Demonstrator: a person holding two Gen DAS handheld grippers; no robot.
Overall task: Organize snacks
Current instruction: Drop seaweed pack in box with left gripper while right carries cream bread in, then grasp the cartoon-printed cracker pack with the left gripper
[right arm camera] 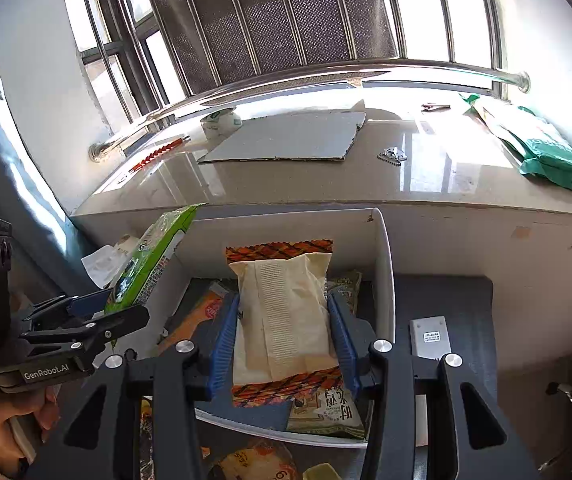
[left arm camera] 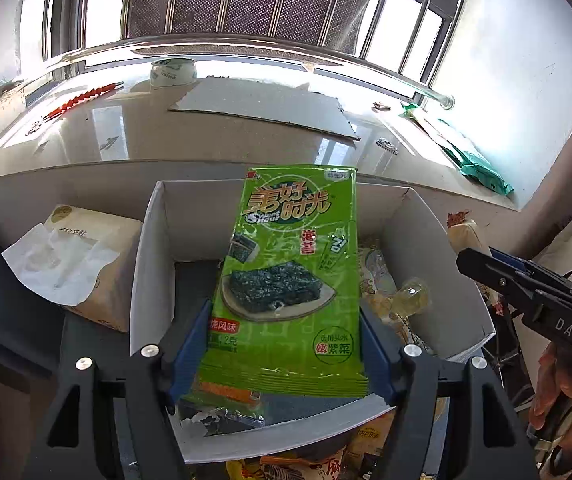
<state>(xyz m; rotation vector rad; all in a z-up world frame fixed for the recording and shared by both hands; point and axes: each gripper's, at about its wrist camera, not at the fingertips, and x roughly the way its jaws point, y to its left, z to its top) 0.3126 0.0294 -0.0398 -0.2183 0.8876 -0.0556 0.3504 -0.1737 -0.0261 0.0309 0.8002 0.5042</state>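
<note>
Over the white box, you carry one snack in each hand-held gripper.

Your left hand-held gripper is clamped across the lower part of the green seaweed packet, which stands up above the box's left compartment. Your right hand-held gripper is clamped on the sides of the cream snack pouch, above the right compartment where other packets lie. Both look light, thin and crinkly; the glossy seaweed packet probably slips easily. Grip each across its flat middle, and gently, since the contents likely crush.
</note>
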